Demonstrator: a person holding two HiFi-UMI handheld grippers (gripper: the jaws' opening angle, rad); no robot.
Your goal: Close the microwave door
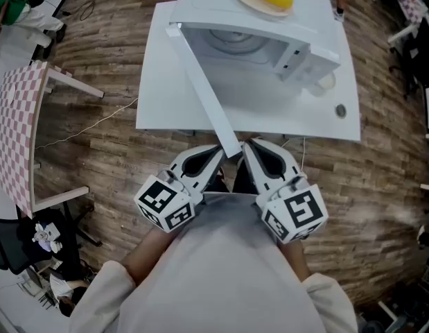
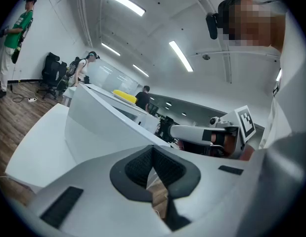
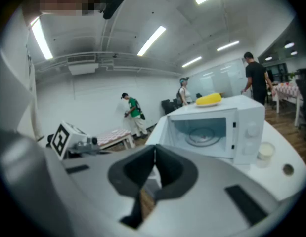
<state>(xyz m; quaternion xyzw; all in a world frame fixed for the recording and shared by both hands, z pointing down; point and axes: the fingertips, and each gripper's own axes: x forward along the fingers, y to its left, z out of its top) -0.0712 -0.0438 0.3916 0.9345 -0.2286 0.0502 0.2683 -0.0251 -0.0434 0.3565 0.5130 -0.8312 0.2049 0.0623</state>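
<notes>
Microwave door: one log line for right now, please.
microwave door: wide open | left hand-held gripper: shut, empty | right hand-held gripper: shut, empty | both beside door's outer edge | contact unclear

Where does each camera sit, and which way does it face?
Head view: on the person's head, facing steeply down at the white microwave oven, its open door, the left hand-held gripper and the right hand-held gripper; grey-clad torso shows.
Left gripper view: on the left hand-held gripper, facing the open door past shut jaws; right hand-held gripper and torso show.
Right gripper view: on the right hand-held gripper, facing the microwave's cavity; the left one's marker cube shows.
Shared: both gripper views show the yellow corn cob on the microwave.
</notes>
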